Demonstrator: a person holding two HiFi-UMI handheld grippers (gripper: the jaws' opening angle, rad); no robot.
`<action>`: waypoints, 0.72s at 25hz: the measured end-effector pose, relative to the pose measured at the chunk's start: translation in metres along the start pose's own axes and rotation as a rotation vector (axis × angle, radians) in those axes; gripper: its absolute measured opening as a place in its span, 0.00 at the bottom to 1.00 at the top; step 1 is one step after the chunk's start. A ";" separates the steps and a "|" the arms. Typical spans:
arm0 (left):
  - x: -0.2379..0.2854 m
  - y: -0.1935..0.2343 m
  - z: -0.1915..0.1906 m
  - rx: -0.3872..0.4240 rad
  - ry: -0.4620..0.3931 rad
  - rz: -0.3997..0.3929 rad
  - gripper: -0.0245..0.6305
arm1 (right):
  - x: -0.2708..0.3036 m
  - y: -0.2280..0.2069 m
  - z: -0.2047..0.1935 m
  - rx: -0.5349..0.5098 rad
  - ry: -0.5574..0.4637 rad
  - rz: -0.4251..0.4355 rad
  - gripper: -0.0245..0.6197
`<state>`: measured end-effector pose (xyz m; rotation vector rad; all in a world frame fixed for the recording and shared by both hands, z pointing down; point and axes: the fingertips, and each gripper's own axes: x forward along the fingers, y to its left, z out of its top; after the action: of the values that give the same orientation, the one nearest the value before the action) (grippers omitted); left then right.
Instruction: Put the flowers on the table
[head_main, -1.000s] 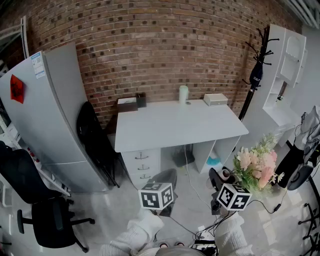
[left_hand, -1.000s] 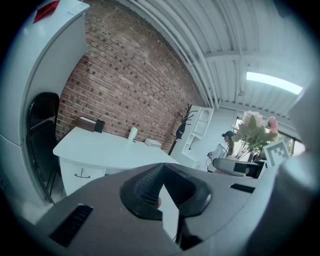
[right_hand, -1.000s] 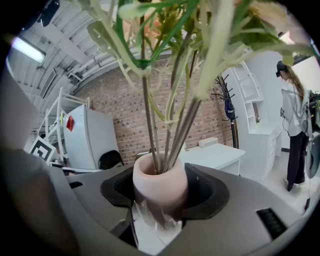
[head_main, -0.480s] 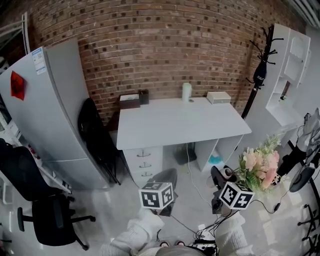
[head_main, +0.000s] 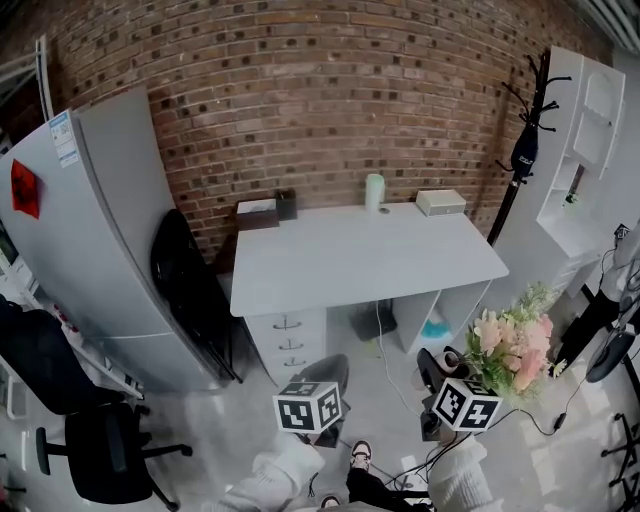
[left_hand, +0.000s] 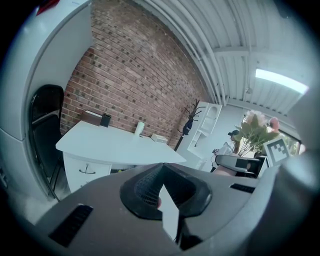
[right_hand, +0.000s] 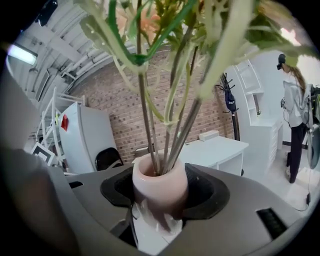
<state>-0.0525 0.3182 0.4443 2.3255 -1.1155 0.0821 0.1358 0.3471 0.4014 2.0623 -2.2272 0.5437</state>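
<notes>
While a pale pink vase is clamped upright between the jaws of the right gripper, several green stems are seen rising out of its mouth. The flowers, pink and cream with green leaves, are carried over the floor, off the right front corner of the white table and well apart from its top. The jaws of the left gripper are closed together, and nothing is seen held between them. At the back edge of the table a pale green cylinder, a white box, a dark cup and a brown box are lined up; their contents cannot be made out.
</notes>
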 end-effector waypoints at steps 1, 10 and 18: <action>0.005 0.003 0.003 0.001 -0.002 0.004 0.05 | 0.007 -0.002 0.001 0.000 0.001 0.002 0.43; 0.075 0.025 0.042 -0.014 -0.035 0.033 0.05 | 0.082 -0.029 0.033 -0.028 0.008 0.033 0.43; 0.146 0.035 0.077 -0.018 -0.052 0.037 0.05 | 0.155 -0.065 0.065 -0.034 0.023 0.050 0.43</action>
<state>0.0036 0.1593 0.4366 2.3035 -1.1804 0.0262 0.1951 0.1776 0.3977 1.9784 -2.2649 0.5261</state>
